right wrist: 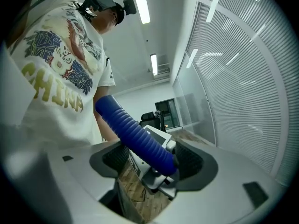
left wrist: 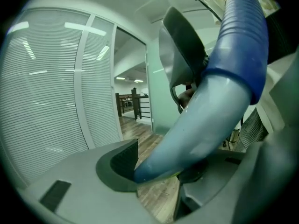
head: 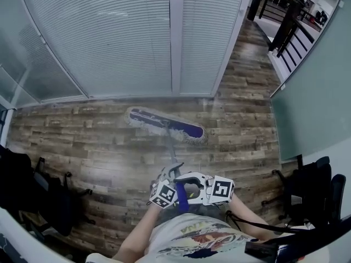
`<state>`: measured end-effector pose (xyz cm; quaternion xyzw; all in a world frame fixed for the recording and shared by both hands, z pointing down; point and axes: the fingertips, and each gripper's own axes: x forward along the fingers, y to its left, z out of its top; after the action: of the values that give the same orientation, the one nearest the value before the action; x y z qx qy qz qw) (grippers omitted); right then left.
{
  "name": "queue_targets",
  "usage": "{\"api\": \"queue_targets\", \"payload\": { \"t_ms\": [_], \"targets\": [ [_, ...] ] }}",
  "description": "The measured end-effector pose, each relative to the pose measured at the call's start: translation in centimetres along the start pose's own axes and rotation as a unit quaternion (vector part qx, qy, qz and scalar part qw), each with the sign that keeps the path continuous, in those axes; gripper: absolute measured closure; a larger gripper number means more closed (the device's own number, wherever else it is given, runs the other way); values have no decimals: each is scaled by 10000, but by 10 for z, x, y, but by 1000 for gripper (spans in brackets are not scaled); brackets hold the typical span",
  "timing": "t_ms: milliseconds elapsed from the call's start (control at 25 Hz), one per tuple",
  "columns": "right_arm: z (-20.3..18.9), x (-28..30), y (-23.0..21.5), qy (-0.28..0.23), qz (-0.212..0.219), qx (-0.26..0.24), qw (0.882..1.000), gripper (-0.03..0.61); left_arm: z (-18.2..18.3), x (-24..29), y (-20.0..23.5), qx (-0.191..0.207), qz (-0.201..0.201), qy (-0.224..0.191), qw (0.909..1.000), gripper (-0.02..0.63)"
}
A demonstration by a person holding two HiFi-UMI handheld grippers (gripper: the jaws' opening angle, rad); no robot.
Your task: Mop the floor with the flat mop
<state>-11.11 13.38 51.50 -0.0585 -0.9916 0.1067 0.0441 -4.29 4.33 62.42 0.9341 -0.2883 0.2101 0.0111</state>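
Note:
The flat mop lies with its purple, fringed head [head: 164,125] on the wood floor below the blinds. Its pole [head: 172,155] runs back to my two grippers in front of my body. My left gripper [head: 174,174] is shut on the pale part of the pole [left wrist: 201,125], just below the blue ribbed grip [left wrist: 243,27]. My right gripper [head: 189,186] comes in from the right and is shut on the blue ribbed grip [right wrist: 135,134], with its jaws pressed against both sides. In the right gripper view my white printed T-shirt [right wrist: 51,73] fills the left side.
A wall of white blinds [head: 137,37] stands just beyond the mop head. A frosted glass partition [head: 312,103] closes the right side, with a black office chair [head: 315,188] in front of it. Dark bags and a chair [head: 33,196] sit at the left. A corridor with a railing [head: 285,32] opens at the upper right.

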Motion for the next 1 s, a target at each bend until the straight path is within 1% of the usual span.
{"api": "queue_targets", "payload": {
  "t_ms": [120,280,400,520,640,720,840,960,1000],
  "targets": [
    [7,4,-33,-33,-65,36,10000,287,1,12,32,-19,23,-49,10000,446],
    [14,-5,-86,10,-83,-138,9999,287,10,42,77,1,23,-74,10000,445],
    [26,-15,-130,-144,-63,-47,9999,285,17,69,113,-35,35,-47,10000,445],
    [43,-24,-181,-286,37,-81,9996,285,34,95,158,-230,125,-190,9995,439],
    [63,-31,-233,-459,153,83,9988,285,53,121,205,-373,202,-301,9986,430],
    [70,-38,-264,-527,176,229,9982,281,59,140,230,-324,167,-260,9990,428],
    [79,-47,-304,-552,150,274,9980,275,69,164,262,-246,133,-268,9993,430],
    [100,-57,-340,-667,-45,221,9975,278,85,181,291,-140,230,-293,9992,430],
    [106,-61,-350,-718,-144,187,9971,280,89,186,298,-98,285,-273,9992,440]
  ]
}}
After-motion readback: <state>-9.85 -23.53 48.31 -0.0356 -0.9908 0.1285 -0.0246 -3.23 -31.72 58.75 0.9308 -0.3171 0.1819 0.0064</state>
